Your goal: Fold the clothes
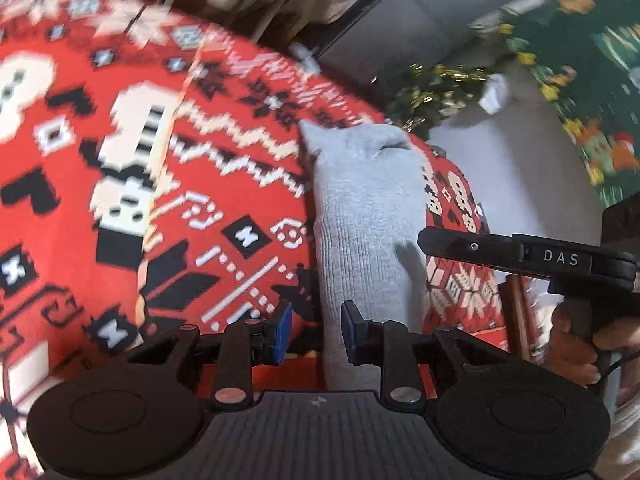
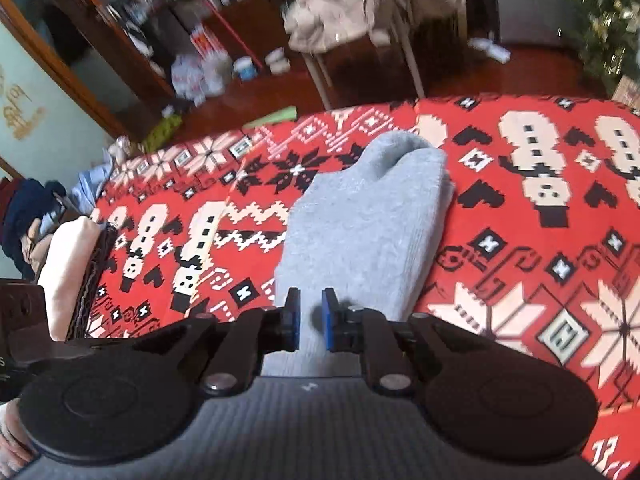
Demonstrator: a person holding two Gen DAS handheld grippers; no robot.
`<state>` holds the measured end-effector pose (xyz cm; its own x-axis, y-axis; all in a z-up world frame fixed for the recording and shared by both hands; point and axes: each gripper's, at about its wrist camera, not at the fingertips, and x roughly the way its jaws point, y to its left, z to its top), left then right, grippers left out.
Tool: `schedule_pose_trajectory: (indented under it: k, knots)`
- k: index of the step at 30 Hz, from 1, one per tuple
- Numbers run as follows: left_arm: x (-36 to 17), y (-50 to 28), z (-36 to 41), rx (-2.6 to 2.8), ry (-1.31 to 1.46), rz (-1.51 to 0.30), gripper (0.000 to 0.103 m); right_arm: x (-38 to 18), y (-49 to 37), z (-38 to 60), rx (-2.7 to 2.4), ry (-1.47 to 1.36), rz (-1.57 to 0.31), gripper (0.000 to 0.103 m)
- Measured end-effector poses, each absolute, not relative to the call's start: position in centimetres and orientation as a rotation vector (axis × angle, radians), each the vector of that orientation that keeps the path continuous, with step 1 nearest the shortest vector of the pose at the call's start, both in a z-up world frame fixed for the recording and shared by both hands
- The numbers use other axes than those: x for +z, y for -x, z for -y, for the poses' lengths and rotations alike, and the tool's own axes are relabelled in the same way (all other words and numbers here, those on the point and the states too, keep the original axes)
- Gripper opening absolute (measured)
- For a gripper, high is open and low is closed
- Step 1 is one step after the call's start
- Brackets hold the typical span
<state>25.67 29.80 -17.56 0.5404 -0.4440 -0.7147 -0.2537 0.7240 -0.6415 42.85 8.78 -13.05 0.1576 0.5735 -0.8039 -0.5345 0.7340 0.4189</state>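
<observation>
Blue-padded jaws of the left gripper (image 1: pixel 316 330) stand parted, released, with the grey ribbed sock (image 1: pixel 360 216) running ahead just right of the gap. Soft and knitted, the sock lies flat on a red blanket (image 1: pixel 120 160) patterned with white snowmen and black snowflakes. Jaws of the right gripper (image 2: pixel 311 318) are clenched on its near end. Folded cream cloth (image 2: pixel 70 264) sits far left.

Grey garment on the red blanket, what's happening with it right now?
A person is folding clothes with a handheld gripper in each hand. The grey garment lies lengthwise on the red patterned blanket. The right gripper has its near end between almost closed fingers; whether they pinch it is unclear. The left gripper is open beside it, holding nothing. Folded clothes sit at the blanket's edge.
</observation>
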Motion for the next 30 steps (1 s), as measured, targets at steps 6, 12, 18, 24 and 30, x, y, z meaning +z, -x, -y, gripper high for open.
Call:
schedule_pose_trajectory:
  k: [6,12,18,24,30]
  knots:
    - [-17.5,-25.8,-29.8,-0.085,0.838,-1.116,0.025,-12.3,-45.5,-11.1,0.784,0.008,-1.243,0.009]
    - [-16.6,-24.6,-28.2,-0.079,0.869,-1.136,0.025,-12.3,-46.2,-11.5,0.719,-0.044,-1.359,0.009]
    - [-17.4,-24.1,-27.0,-0.109,0.891,-1.142,0.025,-10.1,-45.5,-12.1,0.712,0.023,-1.359,0.011]
    - [-16.8,-24.7,-28.2,-0.073,0.945,-1.102,0.025,-9.2,-45.1,-12.7,0.702,-0.01,-1.383,0.011]
    - [-17.0,-26.0,-28.7,-0.018,0.956,-1.109,0.025,-10.0,-46.0,-15.8,0.74,0.13,-1.359,0.006]
